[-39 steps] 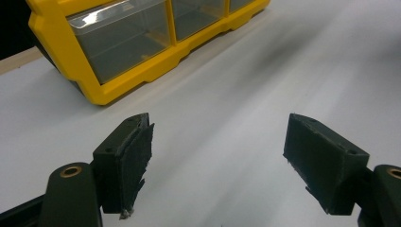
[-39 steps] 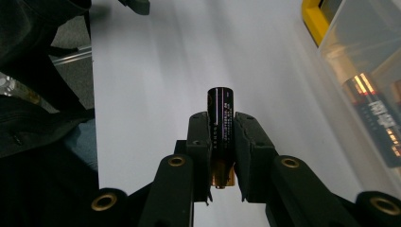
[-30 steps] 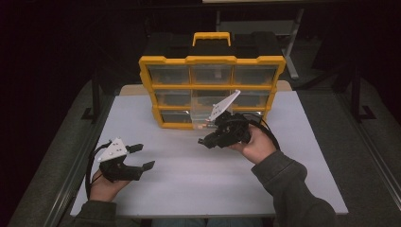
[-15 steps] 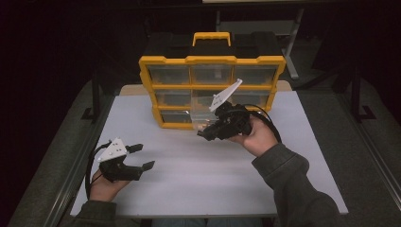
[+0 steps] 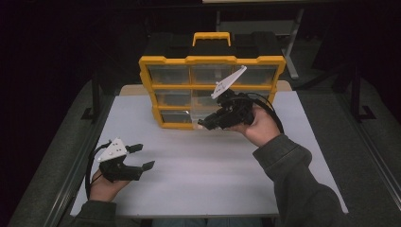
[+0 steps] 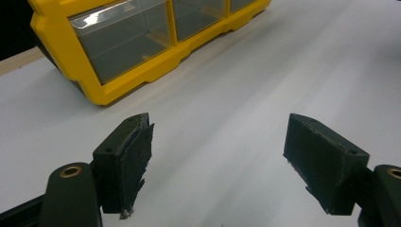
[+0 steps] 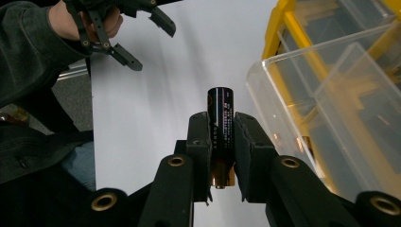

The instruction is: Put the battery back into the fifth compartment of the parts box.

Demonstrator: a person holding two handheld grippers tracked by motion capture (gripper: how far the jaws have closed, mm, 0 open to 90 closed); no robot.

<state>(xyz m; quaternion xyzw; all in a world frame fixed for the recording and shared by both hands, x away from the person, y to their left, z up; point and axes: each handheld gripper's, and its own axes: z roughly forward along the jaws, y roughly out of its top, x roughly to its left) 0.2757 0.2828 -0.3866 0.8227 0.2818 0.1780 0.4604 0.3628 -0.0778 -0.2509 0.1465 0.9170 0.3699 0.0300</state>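
- Dark surroundings frame a white table (image 5: 198,179) that takes up the middle of the high view, with a yellow organizer (image 5: 212,90) standing at its far edge, upper centre of the frame; it has 3 rows of clear drawers and a yellow handle on top.
- At lower left of the high view, the left gripper (image 5: 141,157) rests low over the table with its jaws wide apart and nothing between them; the left gripper view shows bare table between the 2 black pads (image 6: 137,156).
- At centre right of the high view, the right gripper (image 5: 204,125) is held up in front of the organizer's lower rows, jaws narrow.
- In the right gripper view, those jaws clamp a black battery (image 7: 220,124) by its lower half; its body sticks out above the pads and its brass-coloured end shows below them.
- Just right of the battery in that view, a clear drawer (image 7: 326,113) stands pulled out of the organizer.
- Judged from this, the pick-up is done: the battery is off the table and in a firm grip beside the open drawer.
- Left to do, as I read it: carry the battery over the drawer's rim, release it inside, then push the drawer shut.
- Whether the drawer already holds other things I cannot tell through the plastic.
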